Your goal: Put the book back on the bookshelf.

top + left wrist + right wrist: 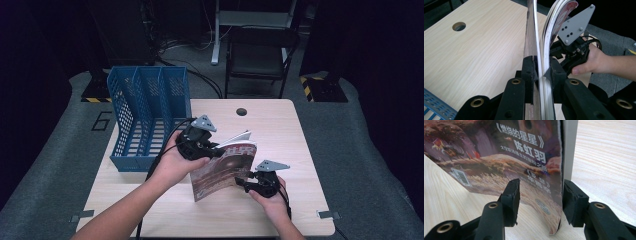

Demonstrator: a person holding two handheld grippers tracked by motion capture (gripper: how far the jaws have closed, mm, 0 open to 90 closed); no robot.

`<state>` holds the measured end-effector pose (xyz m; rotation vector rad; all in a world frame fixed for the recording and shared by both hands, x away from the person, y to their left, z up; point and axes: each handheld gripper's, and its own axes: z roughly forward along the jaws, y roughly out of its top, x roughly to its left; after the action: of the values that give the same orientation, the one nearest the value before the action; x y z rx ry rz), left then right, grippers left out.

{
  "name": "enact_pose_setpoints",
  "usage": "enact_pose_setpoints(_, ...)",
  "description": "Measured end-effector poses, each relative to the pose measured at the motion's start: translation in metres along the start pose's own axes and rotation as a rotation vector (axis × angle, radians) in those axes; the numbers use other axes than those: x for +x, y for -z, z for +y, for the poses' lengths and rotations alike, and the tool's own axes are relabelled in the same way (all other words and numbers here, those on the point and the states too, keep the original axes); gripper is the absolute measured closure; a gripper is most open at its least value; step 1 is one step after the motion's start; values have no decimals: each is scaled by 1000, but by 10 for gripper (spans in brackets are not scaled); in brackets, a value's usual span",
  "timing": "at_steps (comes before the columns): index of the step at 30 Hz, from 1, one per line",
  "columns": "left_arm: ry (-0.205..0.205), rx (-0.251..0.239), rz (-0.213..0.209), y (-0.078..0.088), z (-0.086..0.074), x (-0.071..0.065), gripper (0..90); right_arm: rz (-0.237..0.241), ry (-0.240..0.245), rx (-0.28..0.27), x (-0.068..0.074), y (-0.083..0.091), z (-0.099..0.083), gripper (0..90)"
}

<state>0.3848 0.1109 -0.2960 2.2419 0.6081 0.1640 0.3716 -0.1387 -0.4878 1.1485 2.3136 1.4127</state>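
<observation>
A magazine (222, 170) with a reddish-brown illustrated cover stands on edge on the light wooden table (285, 135), slightly fanned at the top. My left gripper (219, 150) reaches over from the left and is shut on it. In the left gripper view the two pads pinch the pages (541, 37) at the left gripper (543, 70). My right gripper (246, 181) sits at the magazine's lower right edge. In the right gripper view the printed cover (499, 157) stands between the wide jaws of the right gripper (540, 195). The right pad is beside the magazine's edge and the left pad is clear of the cover.
A blue three-slot file rack (145, 115) stands at the table's back left, just behind my left hand. A round cable hole (241, 111) is near the far edge. A dark chair (260, 55) stands beyond the table.
</observation>
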Motion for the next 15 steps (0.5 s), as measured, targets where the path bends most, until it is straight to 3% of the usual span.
enact_pose_setpoints(5, 7, 9, 1, -1, 1, -1, 792, 0, -1, -1, 0, 0, 0, 518)
enact_pose_setpoints(15, -23, 27, 7, -1, 3, 0, 830, -8, -3, -5, 0, 0, 0, 517)
